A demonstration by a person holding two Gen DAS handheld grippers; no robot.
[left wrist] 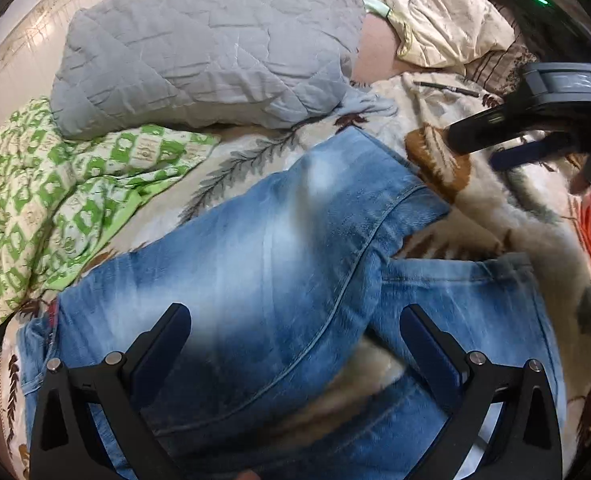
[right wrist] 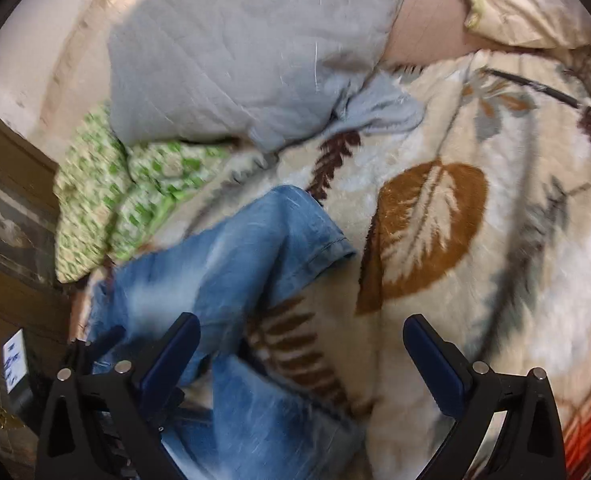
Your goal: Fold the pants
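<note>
Two handheld grippers hover over a pair of faded blue jeans [left wrist: 279, 248] spread on a leaf-patterned fleece blanket [right wrist: 435, 240] on a bed. Nearest the lens, the left gripper [left wrist: 295, 336] hangs wide open above the denim, holding nothing, with one leg lying across the other beneath it. The right gripper [right wrist: 301, 344] is also wide open and empty, poised over a leg and the bare blanket beside it; in the left view it appears at the upper right, near the far hem.

The fold appears barely begun. A clean result likely calls for each gripper to pinch a hem or the waistband through both layers, pull the cloth taut, and lay one leg squarely over the other before doubling the length.

The jeans are light-washed, whitened down the thighs, soft and rumpled, with legs crossed rather than aligned and a stitched hem at the far end. Beyond lie a green-checked cloth [left wrist: 55, 208], a grey quilted pillow [left wrist: 207, 48] and a cream pillow [left wrist: 447, 20].
</note>
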